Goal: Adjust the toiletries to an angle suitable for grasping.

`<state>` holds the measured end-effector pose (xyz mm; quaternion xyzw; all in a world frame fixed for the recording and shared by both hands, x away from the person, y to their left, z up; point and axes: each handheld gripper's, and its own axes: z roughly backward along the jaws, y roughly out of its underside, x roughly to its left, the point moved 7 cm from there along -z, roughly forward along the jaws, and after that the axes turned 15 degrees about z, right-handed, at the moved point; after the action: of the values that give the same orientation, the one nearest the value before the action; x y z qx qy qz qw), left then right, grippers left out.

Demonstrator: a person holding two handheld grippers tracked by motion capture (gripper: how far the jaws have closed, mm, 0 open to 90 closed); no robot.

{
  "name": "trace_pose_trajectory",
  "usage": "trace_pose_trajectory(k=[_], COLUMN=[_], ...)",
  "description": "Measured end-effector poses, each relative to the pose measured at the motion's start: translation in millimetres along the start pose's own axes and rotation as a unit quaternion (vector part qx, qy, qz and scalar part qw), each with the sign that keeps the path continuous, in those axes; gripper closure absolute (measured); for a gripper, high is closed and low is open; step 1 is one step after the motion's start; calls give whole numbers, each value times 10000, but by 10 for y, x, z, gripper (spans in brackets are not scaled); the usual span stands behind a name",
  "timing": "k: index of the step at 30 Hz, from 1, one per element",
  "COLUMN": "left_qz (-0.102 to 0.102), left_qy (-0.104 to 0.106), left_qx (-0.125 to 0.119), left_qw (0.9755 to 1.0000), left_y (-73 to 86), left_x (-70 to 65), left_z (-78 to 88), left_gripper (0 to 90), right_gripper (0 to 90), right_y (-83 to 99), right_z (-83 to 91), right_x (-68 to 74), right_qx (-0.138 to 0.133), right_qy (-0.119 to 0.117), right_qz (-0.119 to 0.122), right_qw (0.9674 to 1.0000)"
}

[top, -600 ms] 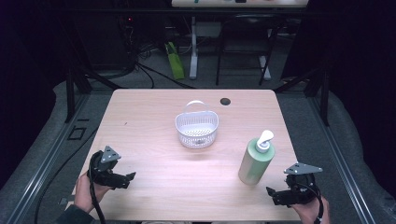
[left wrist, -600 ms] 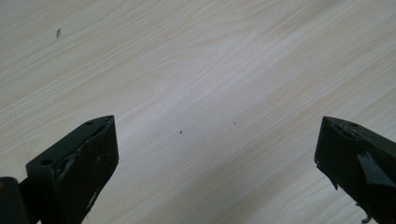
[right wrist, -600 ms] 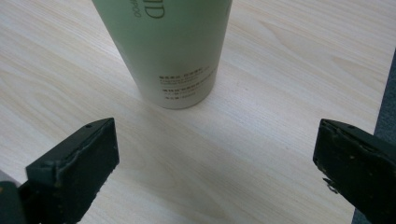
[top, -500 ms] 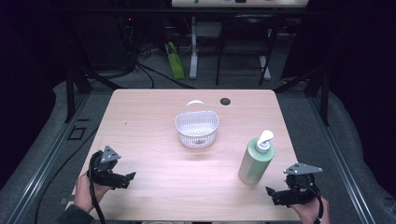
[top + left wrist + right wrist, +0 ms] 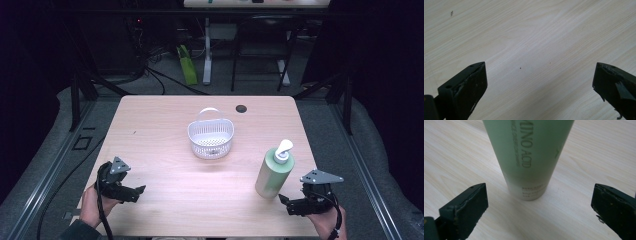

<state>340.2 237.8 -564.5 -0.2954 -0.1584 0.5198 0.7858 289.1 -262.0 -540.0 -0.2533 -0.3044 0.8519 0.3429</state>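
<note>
From the high view we see a green pump bottle (image 5: 274,173) standing upright near the right front of the wooden table (image 5: 160,125), and our right gripper (image 5: 291,205) sits just beside its base, low over the table edge and pointed at it, not touching. Our left gripper (image 5: 135,192) rests apart at the left front corner, well away from the bottle. A white basket (image 5: 210,136) stands in the middle of the table, past the bottle and to its left, and a small dark hole (image 5: 241,108) lies behind it near the far edge. In the left gripper view we look along spread jaws at bare wood, nothing between them. In the right gripper view the jaws stand wide apart with the bottle (image 5: 529,157) square ahead, its base set down on the wood beyond the fingertips. We judge this to be the approach before a grasp: we have lined up but not closed in. The next move calls for sliding forward until the bottle's lower body sits between the jaws, then closing evenly so the tall bottle does not tip. Nothing stands between gripper and bottle; the basket is far enough off not to hinder us.
</note>
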Motion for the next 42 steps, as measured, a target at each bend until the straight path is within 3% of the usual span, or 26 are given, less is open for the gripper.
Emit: trace_pose_trajectory(k=[11,20,30,42], left_qz=[-58,-100,-89,-105], left_qy=[25,30,1,-26], left_qx=[52,74,44,58], left_qw=[10000,9999,10000,9999], left_y=[-9,-4,-8,-14], left_x=[-36,-28,-33,-30], left_z=[-31,-26,-25,-35], left_gripper=[0,0,0,0], right_gripper=[4,138,162,164], right_y=[-188,-326,-353,-444], right_z=[-116,-164,-190,-285], right_x=[-2,-3,-6,10], right_qx=[-211,-460,-462,-417], right_qy=[-63,-43,86,350], right_qz=[23,149,138,-69], right_qw=[9998,9988,9988,9985])
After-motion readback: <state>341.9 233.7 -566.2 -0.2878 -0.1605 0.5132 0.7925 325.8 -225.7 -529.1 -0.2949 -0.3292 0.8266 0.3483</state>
